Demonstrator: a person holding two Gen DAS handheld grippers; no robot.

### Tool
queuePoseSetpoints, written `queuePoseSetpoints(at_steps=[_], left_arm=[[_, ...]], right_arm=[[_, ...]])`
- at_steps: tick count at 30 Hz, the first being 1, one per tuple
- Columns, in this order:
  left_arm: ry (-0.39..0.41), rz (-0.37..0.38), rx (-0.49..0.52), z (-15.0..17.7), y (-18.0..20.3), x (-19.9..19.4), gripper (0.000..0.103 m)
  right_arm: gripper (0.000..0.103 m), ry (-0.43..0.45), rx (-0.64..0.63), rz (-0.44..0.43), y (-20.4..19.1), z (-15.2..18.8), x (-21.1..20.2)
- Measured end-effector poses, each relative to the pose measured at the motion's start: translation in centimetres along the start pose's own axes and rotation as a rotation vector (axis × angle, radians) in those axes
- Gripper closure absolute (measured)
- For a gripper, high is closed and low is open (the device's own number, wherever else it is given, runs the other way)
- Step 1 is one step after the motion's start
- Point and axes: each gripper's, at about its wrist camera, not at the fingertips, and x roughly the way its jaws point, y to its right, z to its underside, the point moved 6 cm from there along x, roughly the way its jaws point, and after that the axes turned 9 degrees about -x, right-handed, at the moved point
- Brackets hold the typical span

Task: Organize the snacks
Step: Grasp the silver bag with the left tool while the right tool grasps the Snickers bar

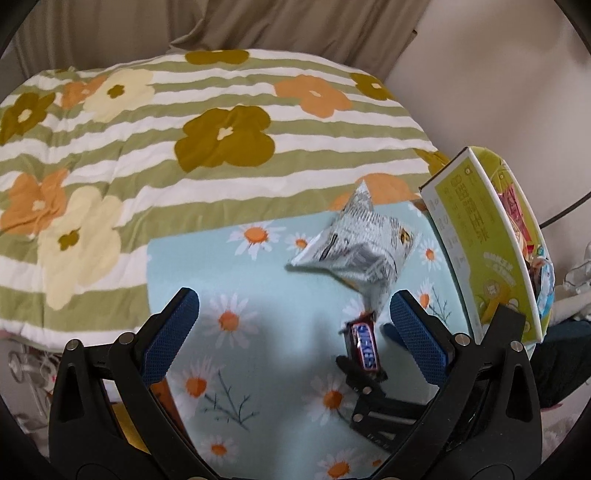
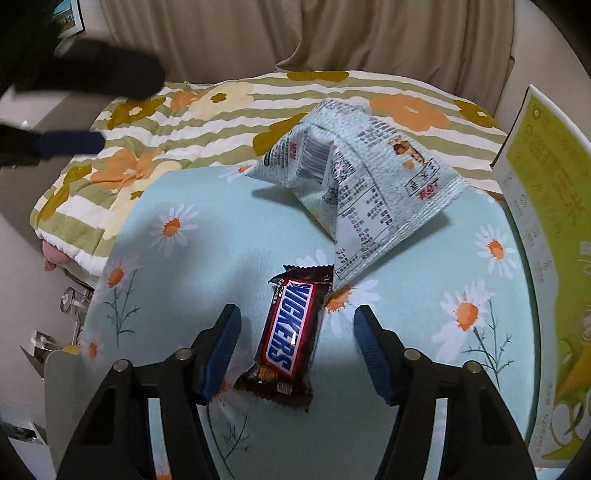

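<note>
A Snickers bar [image 2: 291, 338] lies on the daisy-print tablecloth [image 2: 207, 258]. My right gripper [image 2: 295, 334] is open, its blue pads either side of the bar, not closed on it. A white printed snack bag [image 2: 362, 192] lies just beyond the bar. In the left wrist view the bar [image 1: 364, 347] sits at the right gripper's tips, with the bag [image 1: 364, 251] behind. My left gripper [image 1: 293, 314] is open and empty above the cloth. A yellow-green box [image 1: 480, 243] at the right holds several snacks.
A striped flower-print quilt [image 1: 184, 147] covers the bed behind the table. Beige curtains [image 2: 295, 33] hang at the back. The yellow-green box [image 2: 546, 240] stands along the table's right edge. The left gripper shows blurred at upper left in the right wrist view [image 2: 70, 142].
</note>
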Motion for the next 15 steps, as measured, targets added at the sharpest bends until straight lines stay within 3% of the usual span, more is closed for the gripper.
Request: queuePoseSetpoints(at_steps=[2, 5, 15], left_arm=[[-0.008, 0.002, 0.007, -0.4, 0.2, 0.6, 0.001], [-0.018, 0.008, 0.02, -0.8, 0.9, 1.4, 0.001], [-0.085, 0.04, 0.117, -2.0, 4.9, 4.5, 0.0]], right_arm=[[0.057, 0.009, -0.016, 0.012, -0.2, 0.0, 0.1], [0.071, 0.015, -0.04, 0.02, -0.4, -0.1, 0.1], [0.075, 0.002, -0.02, 0.004, 0.4, 1.1, -0.5]])
